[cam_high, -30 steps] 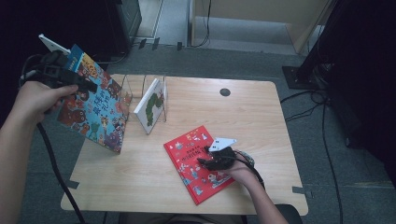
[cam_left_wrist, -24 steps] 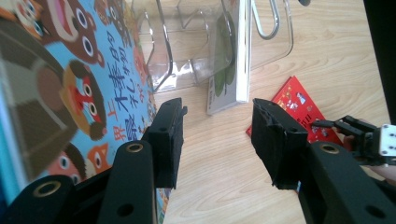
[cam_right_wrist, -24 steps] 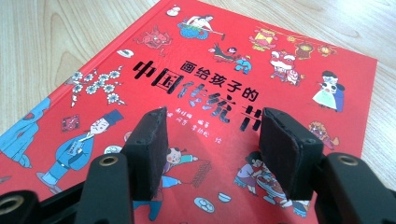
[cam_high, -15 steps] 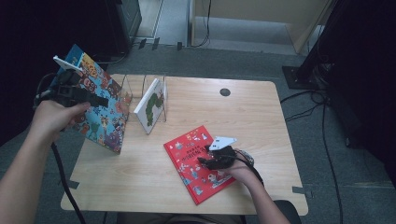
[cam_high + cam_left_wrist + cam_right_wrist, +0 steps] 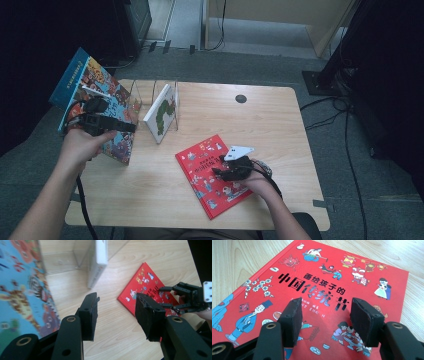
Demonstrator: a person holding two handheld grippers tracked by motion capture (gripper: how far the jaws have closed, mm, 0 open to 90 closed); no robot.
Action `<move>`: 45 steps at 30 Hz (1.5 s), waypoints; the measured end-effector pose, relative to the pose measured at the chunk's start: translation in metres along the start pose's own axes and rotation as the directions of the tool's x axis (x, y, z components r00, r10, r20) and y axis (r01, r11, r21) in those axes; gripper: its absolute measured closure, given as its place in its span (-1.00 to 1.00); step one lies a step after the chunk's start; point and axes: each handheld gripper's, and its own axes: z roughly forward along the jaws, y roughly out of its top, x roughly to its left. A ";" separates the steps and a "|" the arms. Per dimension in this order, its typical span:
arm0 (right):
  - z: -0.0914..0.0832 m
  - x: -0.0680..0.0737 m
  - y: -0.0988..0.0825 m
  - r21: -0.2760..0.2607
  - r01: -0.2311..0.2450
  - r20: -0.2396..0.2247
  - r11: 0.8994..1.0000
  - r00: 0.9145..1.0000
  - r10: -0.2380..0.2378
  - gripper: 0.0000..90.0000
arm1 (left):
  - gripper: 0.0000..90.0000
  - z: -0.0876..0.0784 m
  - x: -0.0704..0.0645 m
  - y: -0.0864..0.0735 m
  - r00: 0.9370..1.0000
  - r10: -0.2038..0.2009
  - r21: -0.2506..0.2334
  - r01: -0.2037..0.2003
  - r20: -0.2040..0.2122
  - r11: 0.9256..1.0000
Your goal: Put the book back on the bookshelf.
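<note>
A big blue picture book [image 5: 82, 82] [image 5: 20, 290] stands tilted at the table's left edge, beside a clear rack [image 5: 150, 95] [image 5: 62, 257]. A white book [image 5: 162, 112] [image 5: 100, 260] stands upright in the rack. My left gripper [image 5: 131, 127] [image 5: 116, 297] hovers in front of the blue book, open, with nothing between its jaws. A red book [image 5: 200, 182] [image 5: 142, 282] [image 5: 324, 270] lies flat near the front. My right gripper [image 5: 220, 167] [image 5: 327, 303] [image 5: 162, 297] sits low over its cover, open. Its jaws have just been closing slightly, with nothing between them.
The wooden table [image 5: 280, 130] has a dark round grommet [image 5: 241, 98] at the back. Bare wood lies between the rack and the red book. Cables [image 5: 345, 150] run on the floor to the right, near a dark stand base [image 5: 325, 80].
My left hand has come down and to the right, from beyond the table's left edge to the front of the blue book. The right hand and all books have stayed put.
</note>
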 end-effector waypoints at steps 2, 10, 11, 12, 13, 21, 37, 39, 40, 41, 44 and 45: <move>0.000 0.000 0.000 -0.001 0.002 0.000 1.000 1.000 -0.002 -0.04 | 0.19 0.006 -0.003 -0.003 1.000 0.009 0.011 -0.009 -0.006 1.000; 0.000 0.000 0.000 0.001 -0.008 0.003 1.000 1.000 0.008 -0.01 | 0.17 0.033 -0.009 -0.016 0.999 0.028 0.032 -0.028 0.015 0.999; 0.000 0.000 0.000 0.000 -0.007 0.004 1.000 1.000 0.007 0.00 | 0.16 0.037 -0.009 -0.018 0.999 0.030 0.041 -0.030 0.014 0.999; 0.000 0.000 0.000 0.000 -0.008 0.005 1.000 1.000 0.008 -0.01 | 0.17 0.042 -0.009 -0.020 0.999 0.035 0.052 -0.036 0.018 0.998; 0.000 0.000 0.000 -0.001 -0.006 0.006 1.000 1.000 0.006 -0.01 | 0.17 0.046 -0.008 -0.021 0.999 0.037 0.060 -0.039 0.028 0.997; 0.000 0.000 0.000 0.000 -0.005 0.006 1.000 1.000 0.005 -0.01 | 0.17 0.081 -0.009 -0.031 0.998 0.040 0.087 -0.044 0.051 0.995; -0.010 -0.001 -0.004 0.031 -0.024 0.014 0.999 1.000 0.023 0.01 | 0.14 0.141 -0.023 -0.047 0.993 0.057 0.113 -0.068 0.104 0.991; -0.013 -0.001 -0.006 0.031 -0.021 0.018 0.999 1.000 0.020 0.04 | 0.14 0.145 -0.026 -0.048 0.993 0.065 0.115 -0.077 0.098 0.990; -0.014 -0.001 -0.008 0.024 -0.020 0.026 1.000 0.999 0.020 0.08 | 0.14 0.148 -0.028 -0.049 0.993 0.075 0.121 -0.086 0.093 0.989; -0.016 0.000 -0.011 0.019 -0.025 0.031 1.000 0.999 0.024 0.10 | 0.14 0.150 -0.029 -0.049 0.993 0.081 0.124 -0.091 0.086 0.988; -0.021 -0.002 -0.014 0.024 -0.028 0.045 0.999 0.999 0.027 0.11 | 0.14 0.157 -0.033 -0.050 0.991 0.095 0.128 -0.107 0.095 0.986; -0.023 -0.003 -0.014 0.028 -0.035 0.046 0.999 0.998 0.034 0.12 | 0.14 0.159 -0.034 -0.050 0.990 0.101 0.125 -0.112 0.097 0.986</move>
